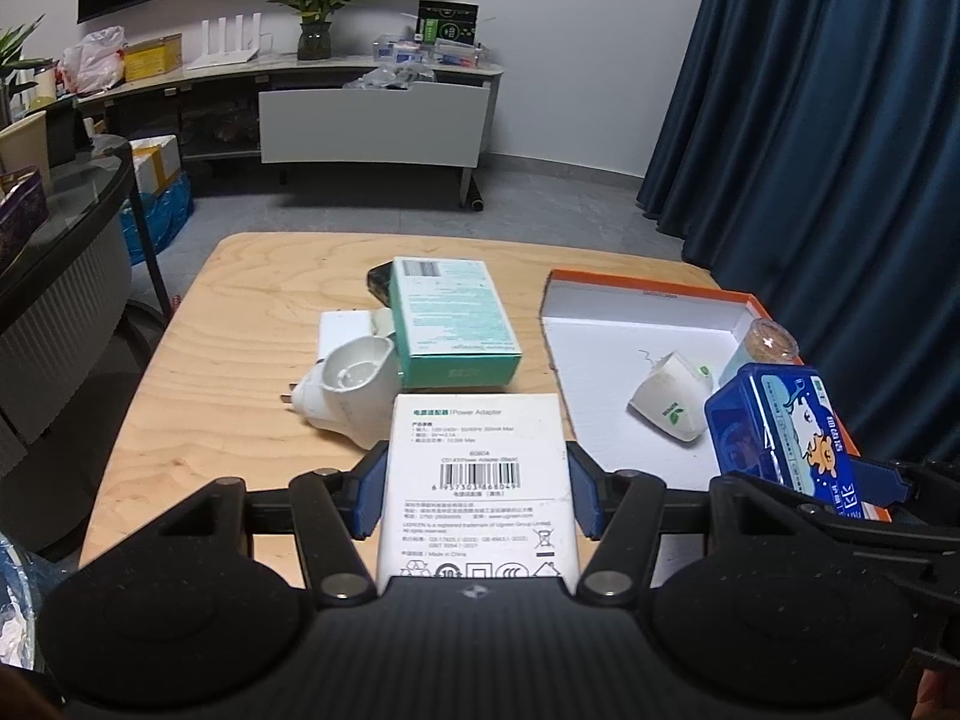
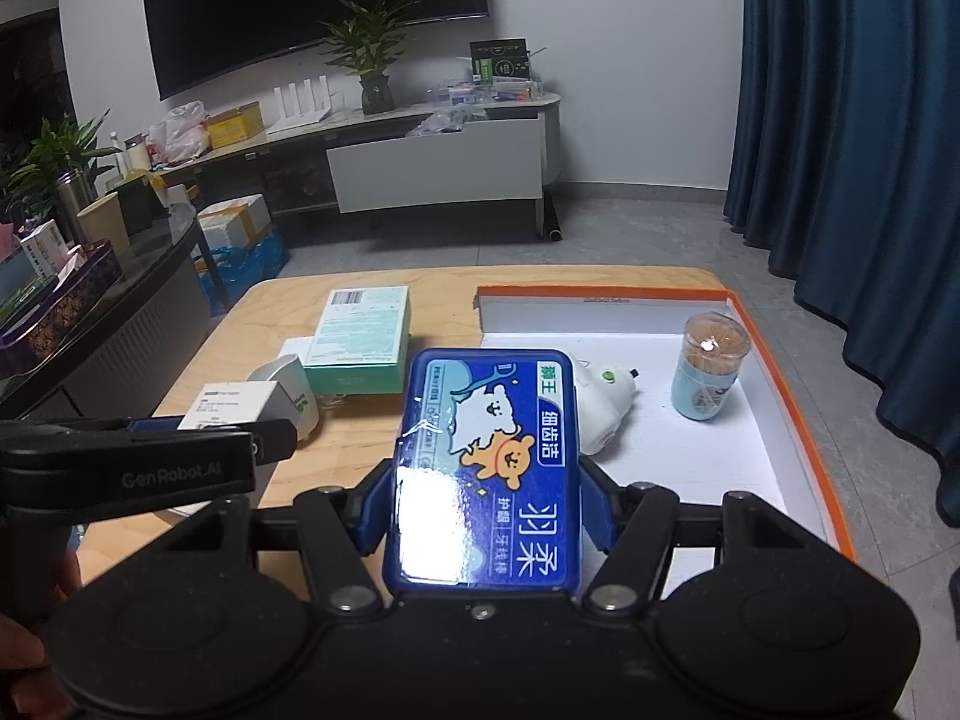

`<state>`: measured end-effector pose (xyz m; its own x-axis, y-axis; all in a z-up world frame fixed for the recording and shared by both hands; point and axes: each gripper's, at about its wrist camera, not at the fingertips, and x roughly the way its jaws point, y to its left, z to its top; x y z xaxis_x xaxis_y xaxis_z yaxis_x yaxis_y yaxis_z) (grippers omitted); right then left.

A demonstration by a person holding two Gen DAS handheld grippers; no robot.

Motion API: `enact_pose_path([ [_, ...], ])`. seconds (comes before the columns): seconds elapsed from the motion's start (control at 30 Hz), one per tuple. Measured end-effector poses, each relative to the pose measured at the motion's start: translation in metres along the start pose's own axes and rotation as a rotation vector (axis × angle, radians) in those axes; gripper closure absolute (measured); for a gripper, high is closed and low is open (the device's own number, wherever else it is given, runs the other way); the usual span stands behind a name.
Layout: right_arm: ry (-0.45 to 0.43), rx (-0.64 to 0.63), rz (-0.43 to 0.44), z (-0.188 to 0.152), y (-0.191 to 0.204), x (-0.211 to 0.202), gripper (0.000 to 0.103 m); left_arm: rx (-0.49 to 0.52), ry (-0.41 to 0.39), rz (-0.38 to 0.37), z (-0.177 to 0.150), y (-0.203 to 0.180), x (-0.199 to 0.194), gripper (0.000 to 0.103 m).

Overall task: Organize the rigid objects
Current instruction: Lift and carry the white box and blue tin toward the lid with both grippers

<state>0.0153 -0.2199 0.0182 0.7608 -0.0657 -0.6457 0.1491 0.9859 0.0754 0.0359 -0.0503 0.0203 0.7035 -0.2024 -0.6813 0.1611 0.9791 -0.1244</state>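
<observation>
Two grippers, each carrying a box over the wooden table (image 1: 198, 360).

The left gripper (image 1: 477, 495) tilts downward, pinching a white adapter box (image 1: 480, 480) left of the orange-rimmed tray (image 2: 780, 420); the right gripper (image 2: 486, 504), tilted likewise, clamps a blue floss box (image 2: 489, 468) over the tray's near edge.

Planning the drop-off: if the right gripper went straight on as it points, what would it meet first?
Probably the white charger lying in the orange-rimmed tray, just beyond the blue box it holds; depth is uncertain.
</observation>
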Motion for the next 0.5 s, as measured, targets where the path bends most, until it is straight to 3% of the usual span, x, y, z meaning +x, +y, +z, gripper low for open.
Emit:
enact_pose_path([
  [0.5, -0.009, 0.043, -0.040, -0.003, -0.029, -0.004, 0.029, 0.038, 0.013, -0.043, 0.000, -0.028, 0.007, 0.043],
])
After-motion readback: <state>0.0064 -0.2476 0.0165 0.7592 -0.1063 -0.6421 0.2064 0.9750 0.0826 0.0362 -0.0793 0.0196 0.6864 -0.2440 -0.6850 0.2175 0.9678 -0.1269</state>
